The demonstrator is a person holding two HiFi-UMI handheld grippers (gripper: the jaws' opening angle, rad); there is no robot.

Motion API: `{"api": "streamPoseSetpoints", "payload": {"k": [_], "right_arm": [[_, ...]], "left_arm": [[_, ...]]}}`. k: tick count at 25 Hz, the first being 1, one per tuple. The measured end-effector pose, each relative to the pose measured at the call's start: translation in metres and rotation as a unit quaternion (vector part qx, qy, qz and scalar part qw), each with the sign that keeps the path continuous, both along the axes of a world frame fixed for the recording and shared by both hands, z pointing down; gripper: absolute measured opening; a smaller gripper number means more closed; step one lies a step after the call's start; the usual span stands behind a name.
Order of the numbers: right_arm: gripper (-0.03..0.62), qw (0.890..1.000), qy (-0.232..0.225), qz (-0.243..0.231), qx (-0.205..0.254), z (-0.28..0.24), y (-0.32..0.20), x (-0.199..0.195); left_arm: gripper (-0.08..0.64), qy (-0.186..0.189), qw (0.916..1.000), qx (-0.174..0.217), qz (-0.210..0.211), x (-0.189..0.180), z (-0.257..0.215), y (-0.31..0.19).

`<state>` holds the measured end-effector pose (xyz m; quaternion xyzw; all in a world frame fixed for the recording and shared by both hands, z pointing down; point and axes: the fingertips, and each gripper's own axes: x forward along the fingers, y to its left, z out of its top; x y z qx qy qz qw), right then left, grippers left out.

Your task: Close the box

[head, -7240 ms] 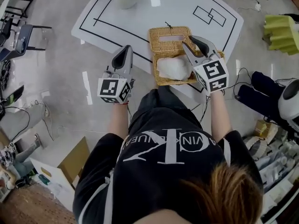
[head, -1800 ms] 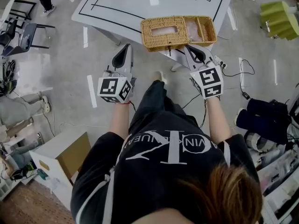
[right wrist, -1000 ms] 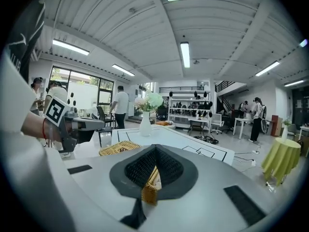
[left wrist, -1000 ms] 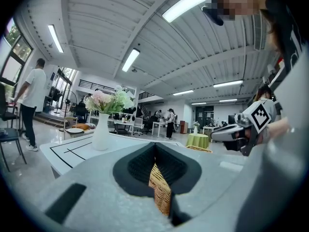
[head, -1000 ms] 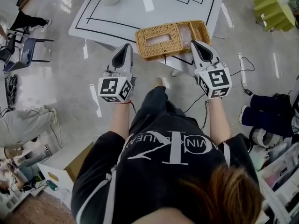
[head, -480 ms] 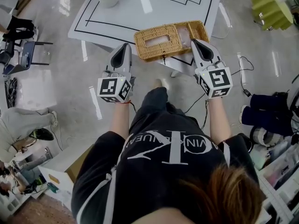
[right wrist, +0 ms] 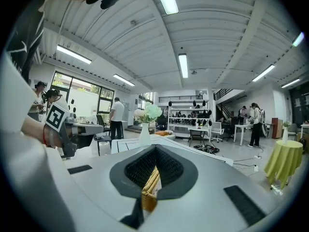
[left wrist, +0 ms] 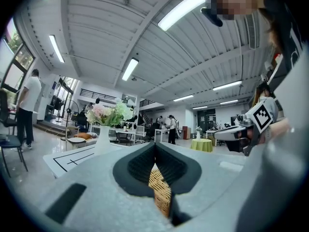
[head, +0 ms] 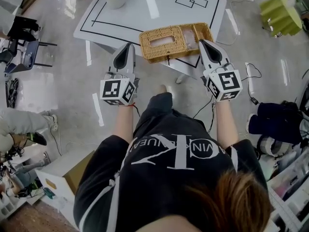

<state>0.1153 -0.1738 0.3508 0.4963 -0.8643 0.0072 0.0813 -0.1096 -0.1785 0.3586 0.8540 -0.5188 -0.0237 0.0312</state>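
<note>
Right hand-held gripper (right wrist: 155, 150) view shows wicker sliver (right wrist: 148, 190); head view, whole box (head: 178, 46).

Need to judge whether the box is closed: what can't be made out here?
Whether the slotted lid covers the wicker box or lies beside it: head view, too small.
Box's right front corner: head view, right claw overlaps it.
Both gripper views: their jaws hide all but a wicker strip.
</note>
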Motion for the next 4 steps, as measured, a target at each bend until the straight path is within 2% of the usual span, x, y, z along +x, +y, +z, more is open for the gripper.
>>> {"api": "streamPoseSetpoints", "payload": {"k": [4], "right_arm": [[-0.002,1.0,-0.017,-0.002,0.0,-0.004,0.014,0.005]], "left_arm": [[0.011,0.004,0.9999,0.007,-0.008,0.002,-0.008,0.014]]}}
